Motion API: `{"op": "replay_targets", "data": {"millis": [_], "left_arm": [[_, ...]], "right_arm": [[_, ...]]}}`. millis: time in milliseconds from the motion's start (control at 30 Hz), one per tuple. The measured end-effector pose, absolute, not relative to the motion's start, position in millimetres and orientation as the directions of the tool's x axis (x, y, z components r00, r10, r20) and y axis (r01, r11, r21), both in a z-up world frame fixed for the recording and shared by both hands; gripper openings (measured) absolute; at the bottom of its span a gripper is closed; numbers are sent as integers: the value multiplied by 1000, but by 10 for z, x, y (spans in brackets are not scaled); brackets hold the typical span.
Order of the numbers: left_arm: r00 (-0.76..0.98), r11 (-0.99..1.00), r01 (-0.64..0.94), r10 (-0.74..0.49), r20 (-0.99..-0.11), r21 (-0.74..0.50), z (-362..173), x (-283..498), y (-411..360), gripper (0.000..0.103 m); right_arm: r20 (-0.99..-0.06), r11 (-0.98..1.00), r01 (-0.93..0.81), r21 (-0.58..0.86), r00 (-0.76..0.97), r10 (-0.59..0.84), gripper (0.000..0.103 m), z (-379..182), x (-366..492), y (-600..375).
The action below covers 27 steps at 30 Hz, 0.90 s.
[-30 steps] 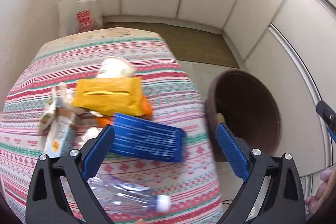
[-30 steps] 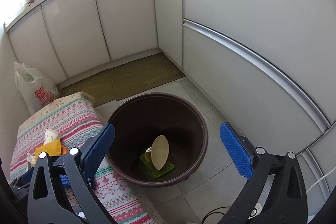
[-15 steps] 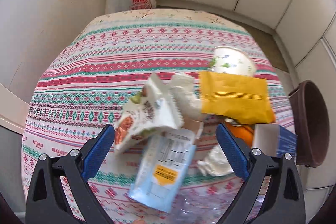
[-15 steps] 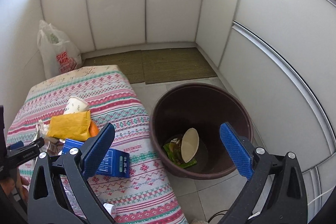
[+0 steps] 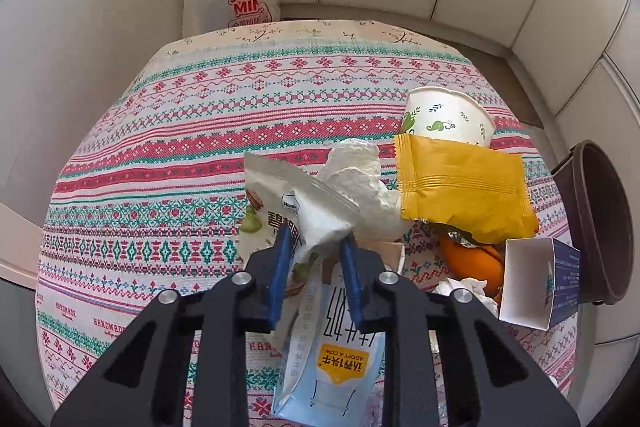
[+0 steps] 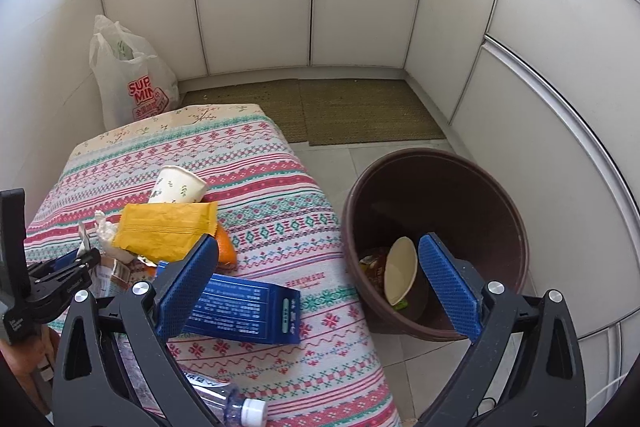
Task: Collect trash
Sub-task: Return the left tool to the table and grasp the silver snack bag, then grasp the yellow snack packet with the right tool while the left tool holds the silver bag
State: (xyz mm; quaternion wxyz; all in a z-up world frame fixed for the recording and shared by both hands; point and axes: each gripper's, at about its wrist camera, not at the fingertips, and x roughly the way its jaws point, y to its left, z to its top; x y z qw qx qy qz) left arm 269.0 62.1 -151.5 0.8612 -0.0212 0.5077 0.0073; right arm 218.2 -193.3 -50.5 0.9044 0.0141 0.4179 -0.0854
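On the patterned tablecloth (image 5: 180, 147) lies a pile of trash: a white snack wrapper (image 5: 320, 211), a yellow packet (image 5: 460, 187), a paper cup (image 5: 444, 119) on its side, a light-blue milk pouch (image 5: 332, 359), orange peel (image 5: 472, 263) and a blue box (image 5: 560, 291). My left gripper (image 5: 315, 237) points down at the pile. Its jaws are closing, and the pads pinch a bunched fold of the white wrapper. My right gripper (image 6: 318, 243) hangs open and empty above the table's edge, between the blue box (image 6: 244, 311) and the brown bin (image 6: 436, 235).
The bin stands on the floor right of the table and holds a bowl (image 6: 400, 271) and wrappers. A clear plastic bottle (image 6: 236, 407) lies at the table's near edge. A white shopping bag (image 6: 132, 87) leans on the wall. White cabinets line the back and right; a mat (image 6: 340, 107) covers the floor.
My left gripper swung from the bin side to over the pile, then went from wide open to pinching the white wrapper. The right gripper's view swung left toward the table.
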Motion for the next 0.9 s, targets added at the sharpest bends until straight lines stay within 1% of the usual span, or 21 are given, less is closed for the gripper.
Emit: {"op": "replay_targets", "data": {"millis": [67, 233, 400, 500, 633, 800, 900], "left_arm": [[489, 999, -35, -8, -872, -29, -1490, 2673, 642, 19], [519, 996, -62, -23, -855, -64, -1288, 2551, 716, 16], [585, 979, -89, -99, -805, -186, -837, 2333, 833, 15], [640, 964, -68, -154, -753, -256, -479, 2171, 841, 15], [698, 965, -22, -173, -695, -262, -139, 2013, 821, 15], [733, 961, -20, -173, -658, -275, 84, 1935, 936, 15], [733, 953, -38, -179, -657, -302, 106, 1936, 1084, 16]], "right_arm": [[-757, 987, 154, -49, 639, -137, 96, -508, 2185, -1884], [-756, 994, 100, -55, 646, -106, 96, -512, 2227, -1747], [-785, 1000, 26, 10, 620, -9, 96, -560, 2342, -1650], [-829, 996, -55, 77, 552, 94, 96, -656, 2445, -1571], [-857, 975, -221, 8, 501, 120, 96, -711, 2623, -1267], [-909, 896, -425, -130, 412, 64, 96, -867, 2864, -724], [-930, 846, -504, -173, 367, 28, 94, -1016, 2944, -463]]}}
